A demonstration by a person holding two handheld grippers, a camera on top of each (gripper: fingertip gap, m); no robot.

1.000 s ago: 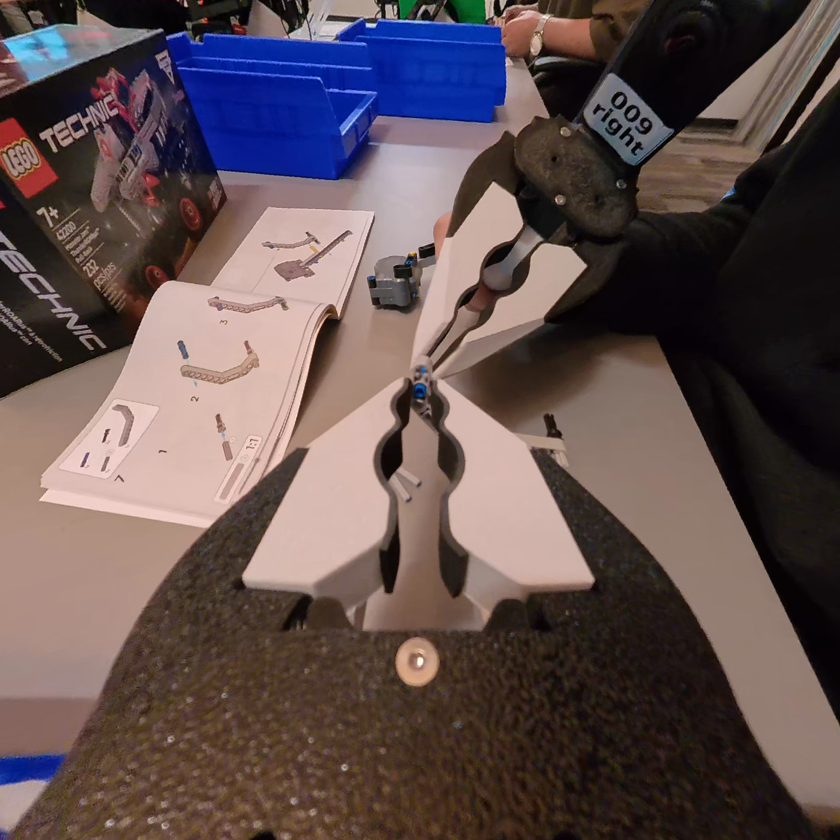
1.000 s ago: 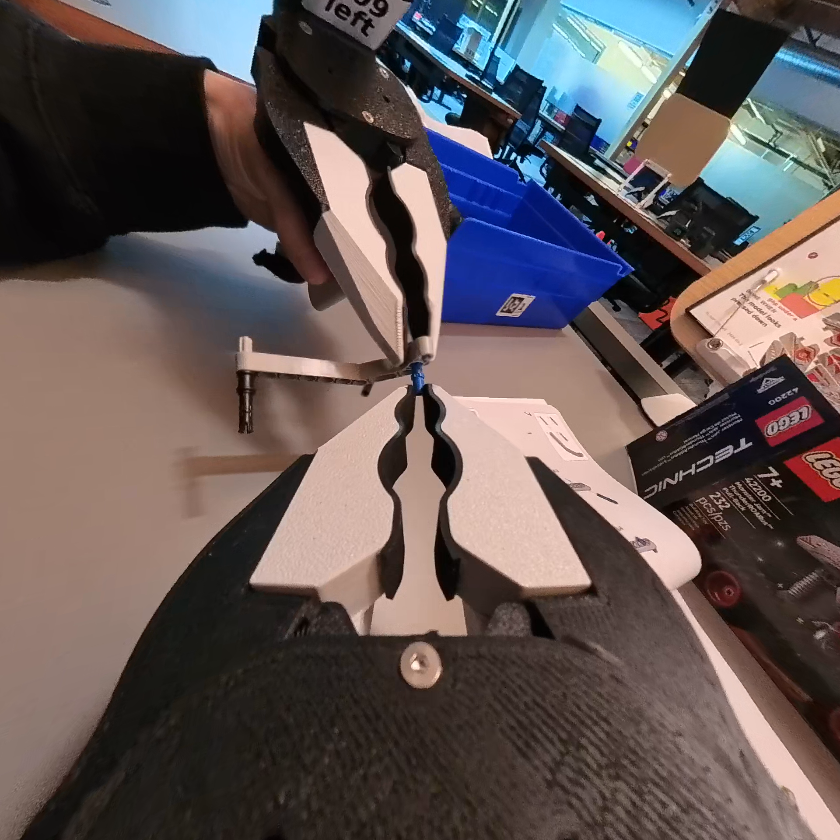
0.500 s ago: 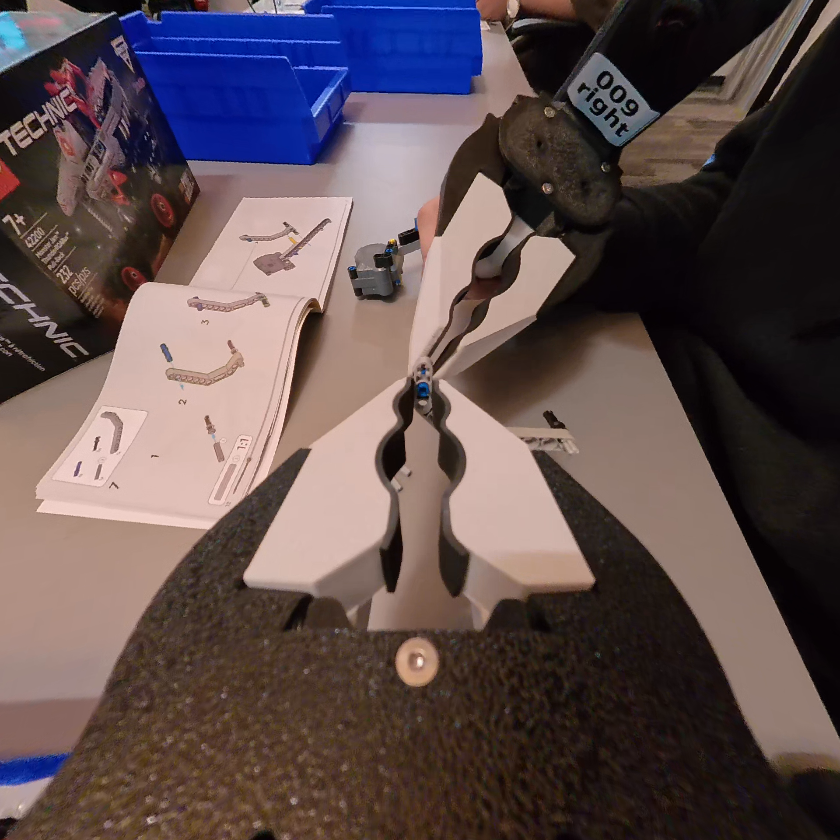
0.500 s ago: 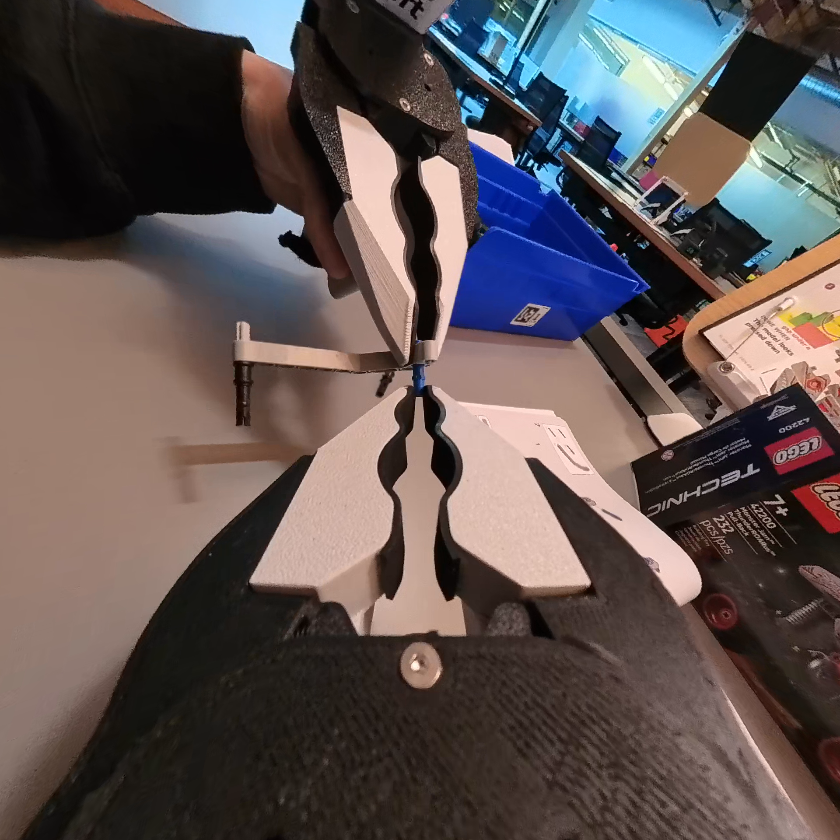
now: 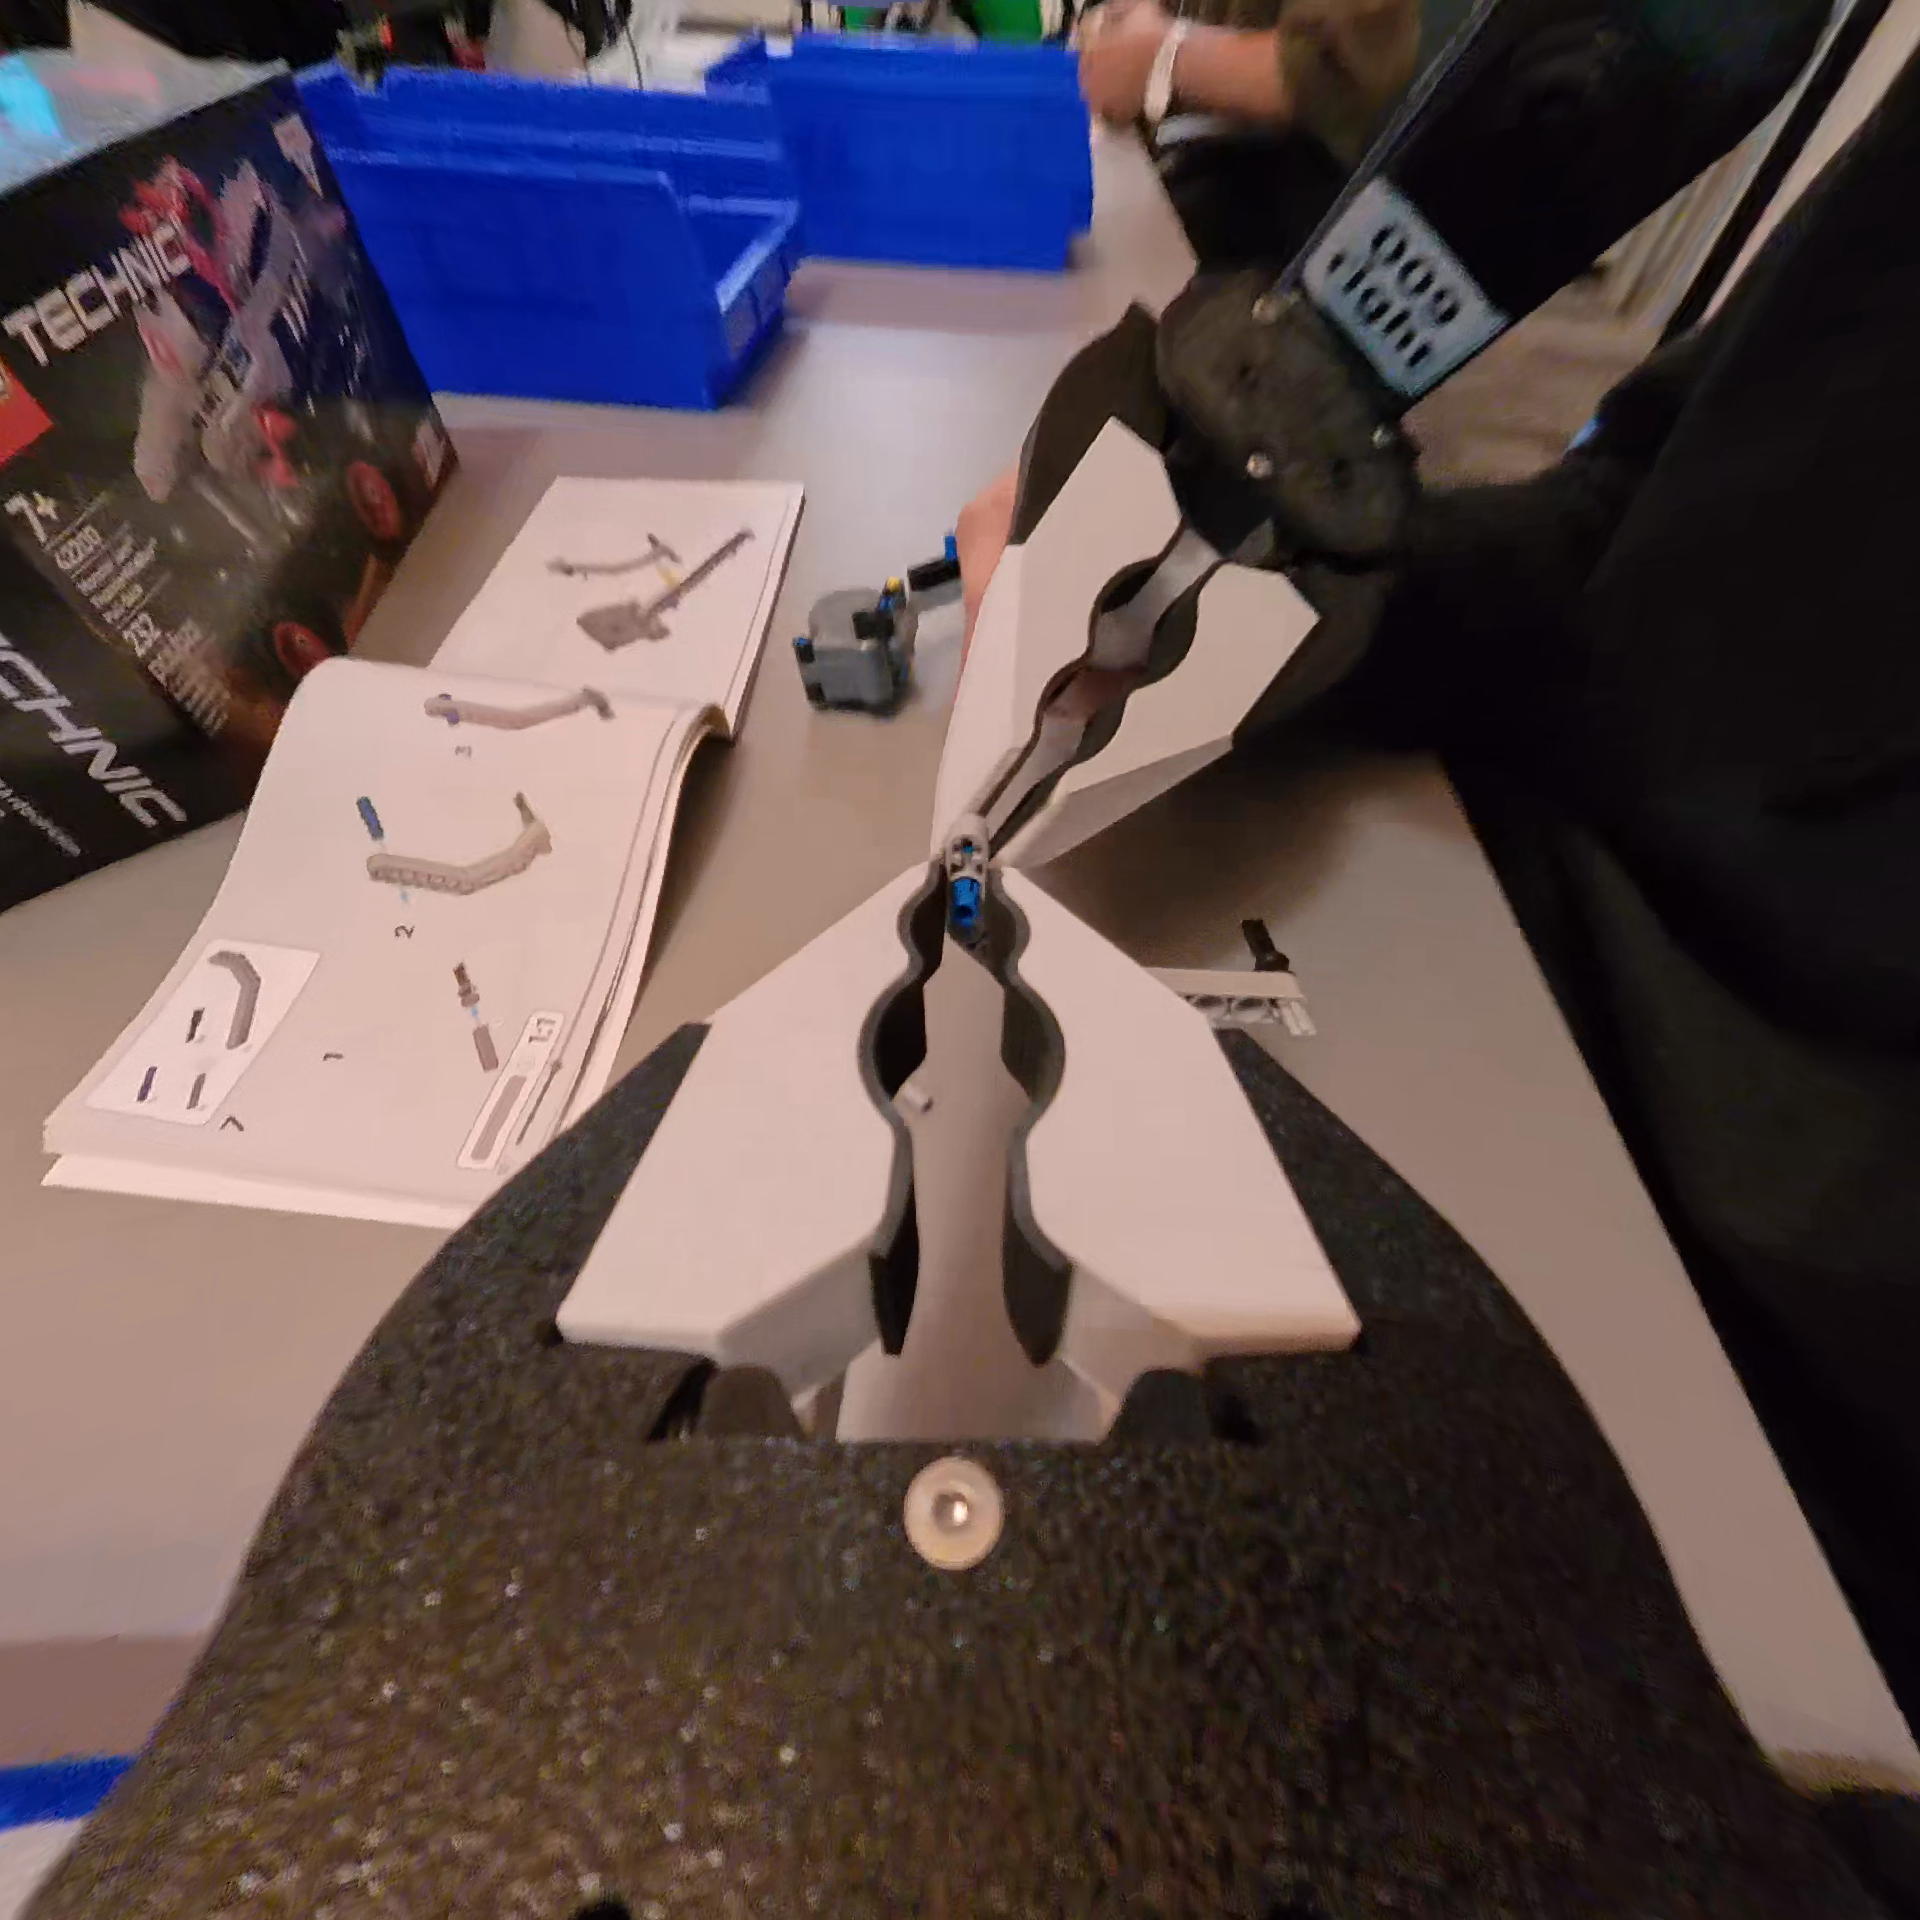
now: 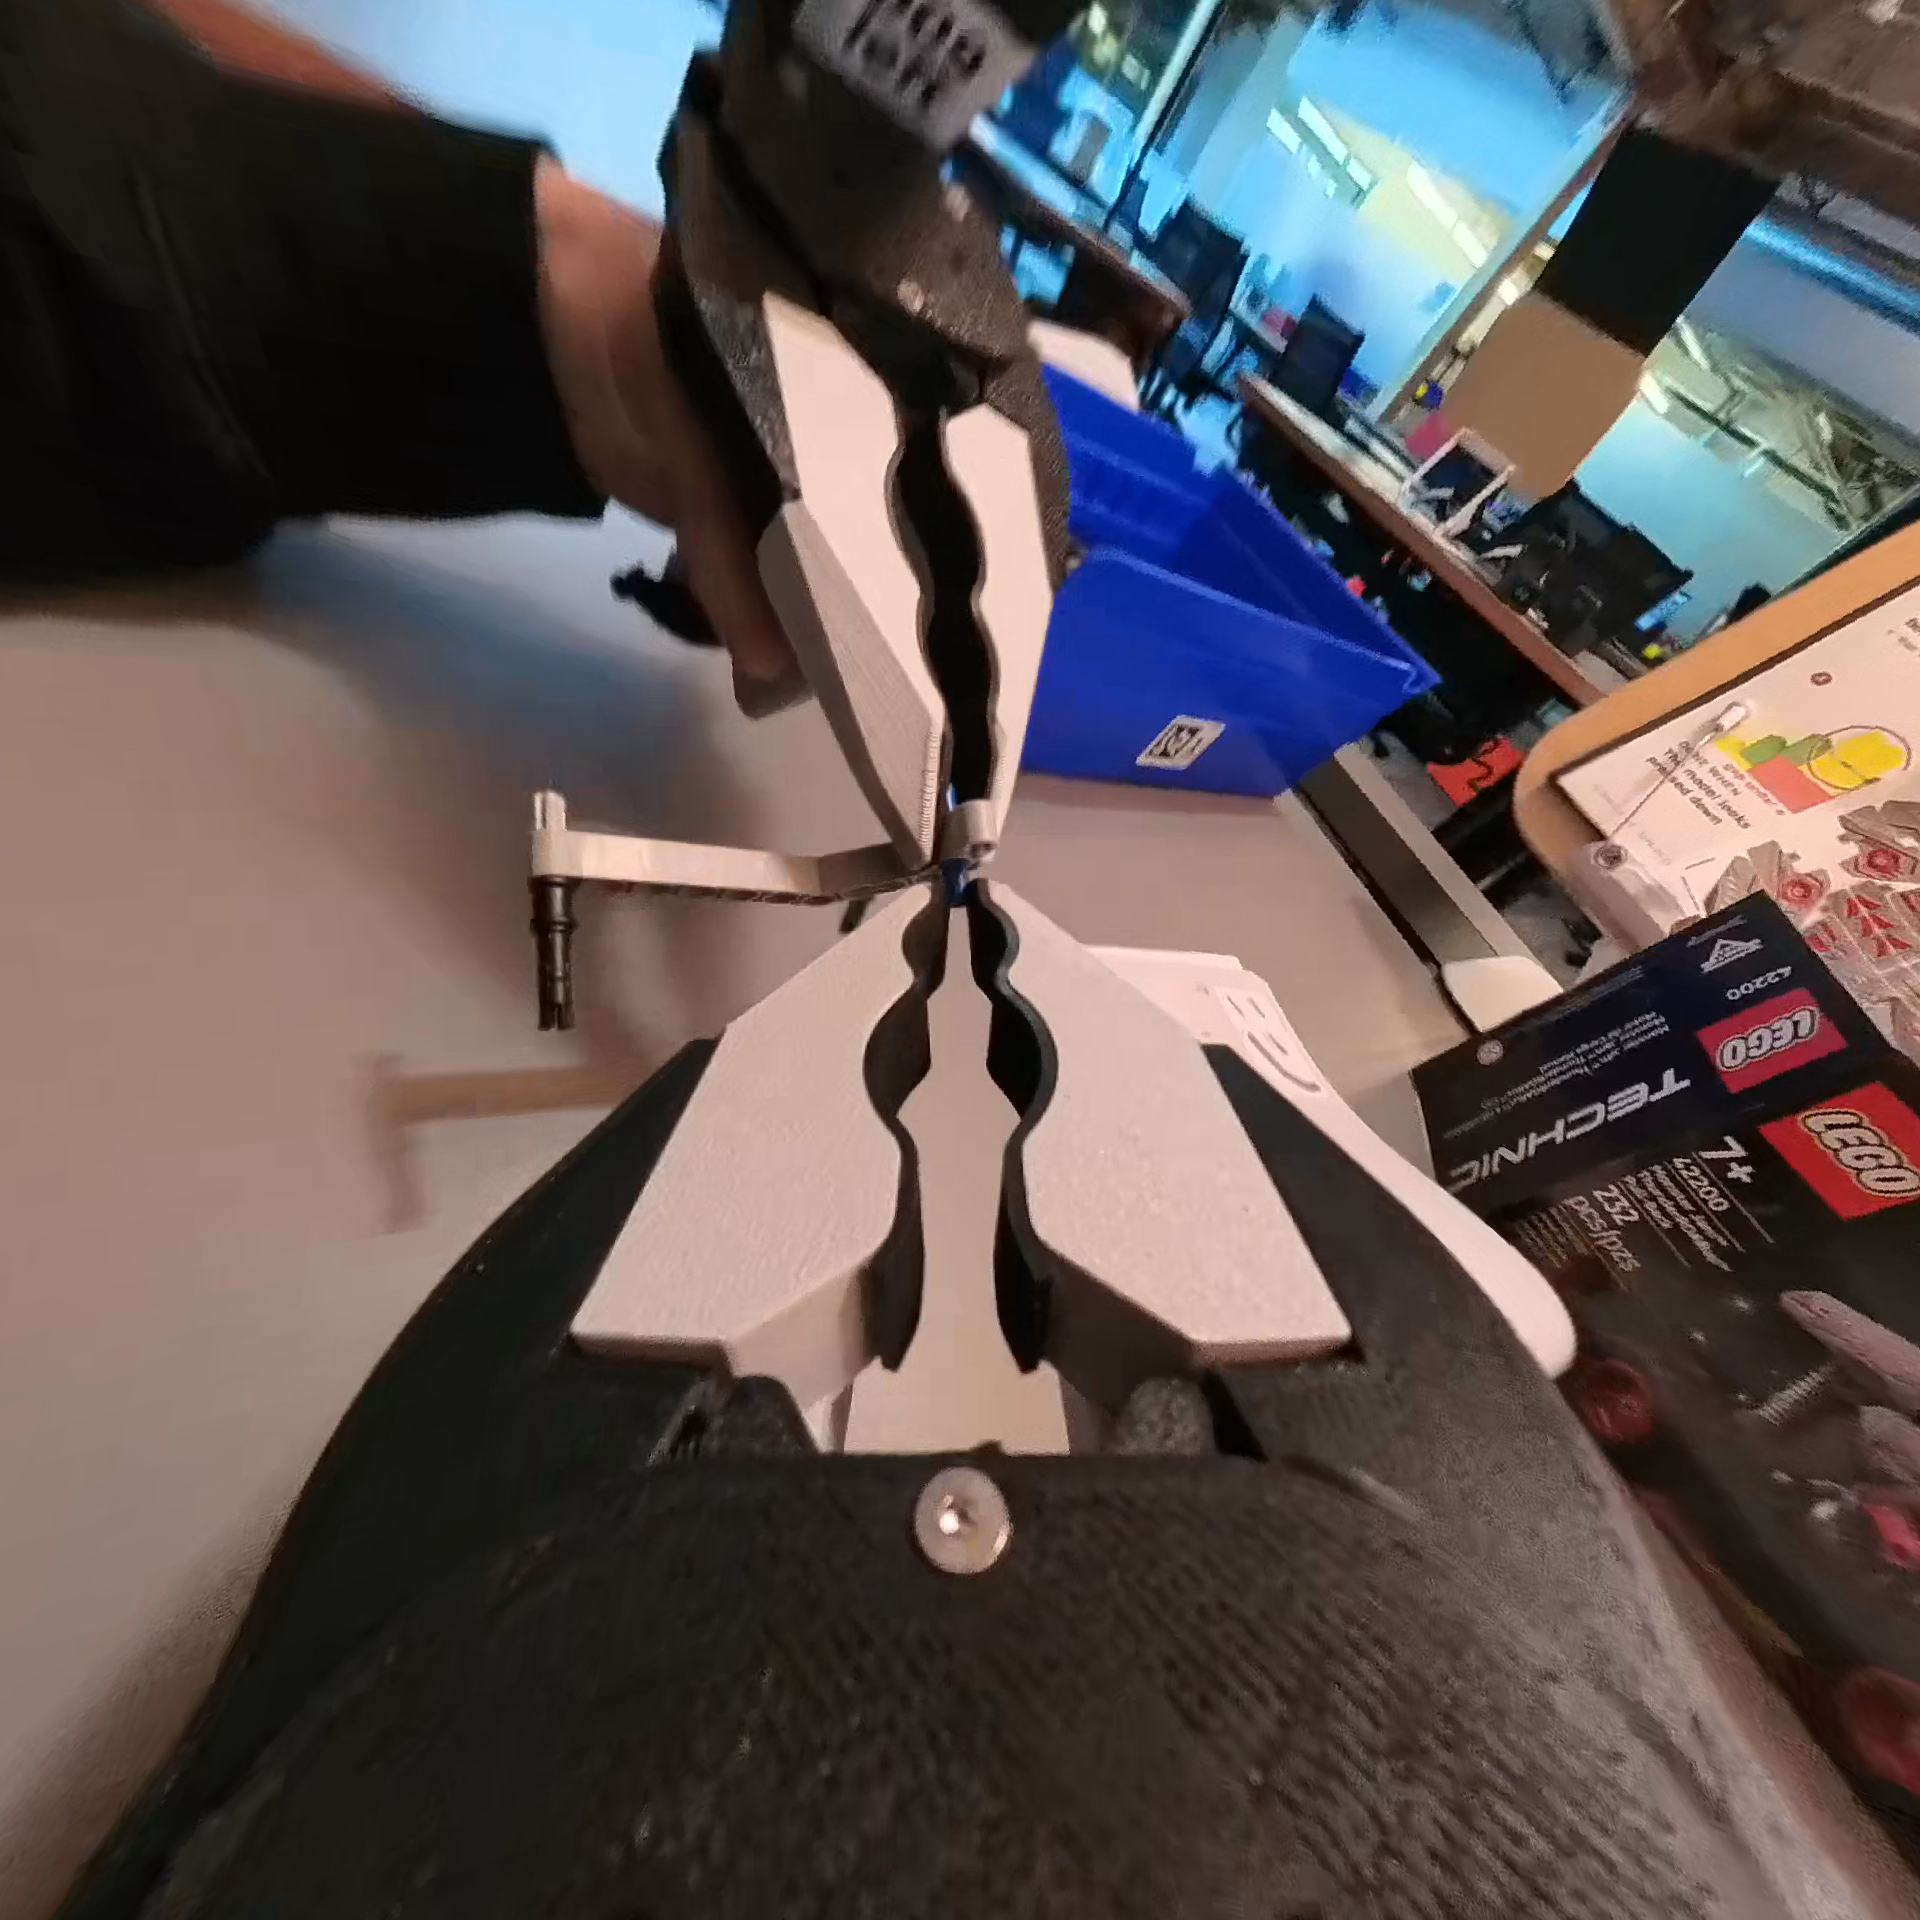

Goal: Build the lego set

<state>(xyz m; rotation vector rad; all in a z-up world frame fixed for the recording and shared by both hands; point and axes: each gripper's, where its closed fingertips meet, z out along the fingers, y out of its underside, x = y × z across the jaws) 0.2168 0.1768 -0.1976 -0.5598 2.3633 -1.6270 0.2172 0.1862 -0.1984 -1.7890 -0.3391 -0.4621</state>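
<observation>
Left wrist view: your left gripper is nearly closed. A blue pin shows in the narrow gap at its tips, right under the holed end of a grey bent beam. The rest of the beam runs off to the right behind the finger and carries a black pin at its far end. Your right gripper comes in from the upper right, and its tips touch that same spot.

On the table lie the open instruction booklet, one small grey sub-assembly, the set's box and blue bins. By my reading you are early in the build, with one pin seated, a second going in, and most of the set left to do.

Right wrist view: here the beam plainly passes through the left gripper's tips, held above the table, so that gripper is clamped on it. Your right gripper is narrowed to a slit with the blue pin at its tips (I take it as pinching the pin, though little of the pin shows).

You cannot tell how deep the blue pin sits in its hole, because both sets of tips cover the joint. The frame is motion-blurred, and no loose parts show in the bins.
</observation>
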